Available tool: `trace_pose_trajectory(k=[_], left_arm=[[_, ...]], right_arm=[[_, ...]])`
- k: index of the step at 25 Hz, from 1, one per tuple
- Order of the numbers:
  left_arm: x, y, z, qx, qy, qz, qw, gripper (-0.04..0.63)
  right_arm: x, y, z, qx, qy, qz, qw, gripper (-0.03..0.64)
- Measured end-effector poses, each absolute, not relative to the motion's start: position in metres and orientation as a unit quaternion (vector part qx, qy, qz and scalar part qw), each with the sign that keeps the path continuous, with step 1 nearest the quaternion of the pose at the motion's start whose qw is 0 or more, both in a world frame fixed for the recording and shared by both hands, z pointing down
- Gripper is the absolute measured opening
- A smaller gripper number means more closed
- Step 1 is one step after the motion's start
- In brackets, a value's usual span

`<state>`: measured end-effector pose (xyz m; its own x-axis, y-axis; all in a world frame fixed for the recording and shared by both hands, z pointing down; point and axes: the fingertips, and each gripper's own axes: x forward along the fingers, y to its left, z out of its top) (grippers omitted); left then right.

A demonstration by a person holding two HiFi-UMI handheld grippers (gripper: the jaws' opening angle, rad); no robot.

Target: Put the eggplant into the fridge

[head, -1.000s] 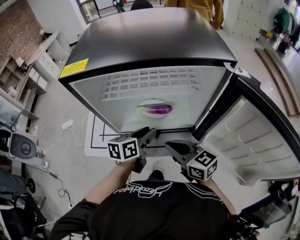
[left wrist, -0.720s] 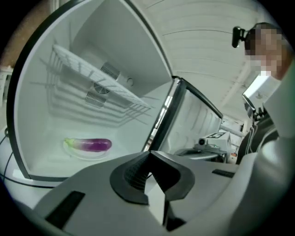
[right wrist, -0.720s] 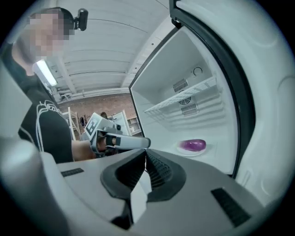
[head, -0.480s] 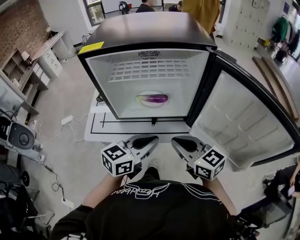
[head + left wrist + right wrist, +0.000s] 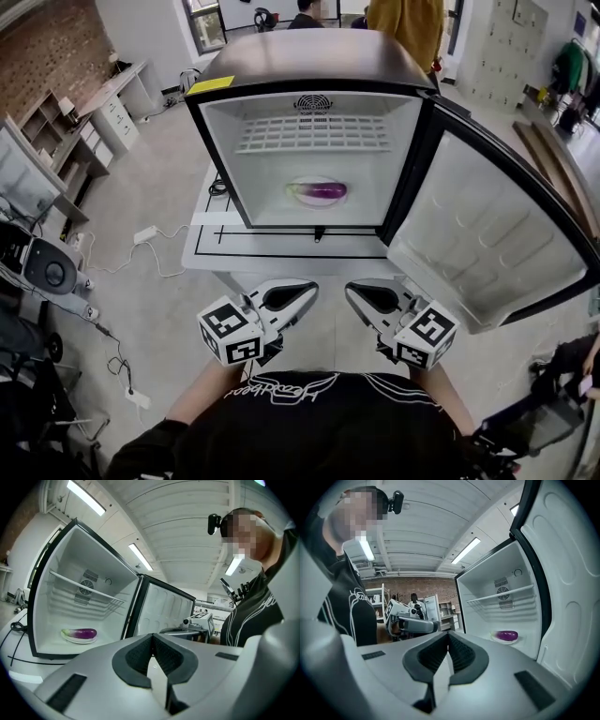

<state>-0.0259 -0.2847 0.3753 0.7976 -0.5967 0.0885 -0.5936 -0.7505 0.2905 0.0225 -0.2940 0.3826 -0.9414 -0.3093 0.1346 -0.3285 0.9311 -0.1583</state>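
Observation:
The purple eggplant [image 5: 323, 191] lies on a white plate [image 5: 302, 195] on the floor of the open fridge [image 5: 309, 58]. It also shows in the left gripper view as the eggplant [image 5: 80, 633] and in the right gripper view as the eggplant [image 5: 507, 634]. My left gripper [image 5: 307, 290] and right gripper [image 5: 352, 292] hang side by side in front of my chest, well short of the fridge. Each points toward the fridge. In both views the left gripper [image 5: 153, 638] and right gripper [image 5: 447, 633] have their jaws pressed together with nothing between them.
The fridge door [image 5: 487, 234] swings open to the right. A wire shelf [image 5: 314, 133] spans the upper fridge. The fridge stands on a white platform [image 5: 214, 246] with black lines. Cables [image 5: 150, 248] trail on the floor at left, by shelves [image 5: 56, 141] and equipment [image 5: 42, 267]. A person [image 5: 405, 23] stands behind.
Both grippers and my head have drawn back from the fridge opening, so the fridge now sits farther off. The eggplant has stayed on its plate inside.

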Motion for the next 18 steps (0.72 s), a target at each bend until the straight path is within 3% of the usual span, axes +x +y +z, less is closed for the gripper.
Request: trace_pose_trajectory(k=[18], left_arm=[[-0.069,-0.198,0.358,0.943,-0.302,0.006,0.138,0.008]], right_arm=[[-0.016,-0.195,0.374,0.209,-0.973,0.072,0.071,0.008]])
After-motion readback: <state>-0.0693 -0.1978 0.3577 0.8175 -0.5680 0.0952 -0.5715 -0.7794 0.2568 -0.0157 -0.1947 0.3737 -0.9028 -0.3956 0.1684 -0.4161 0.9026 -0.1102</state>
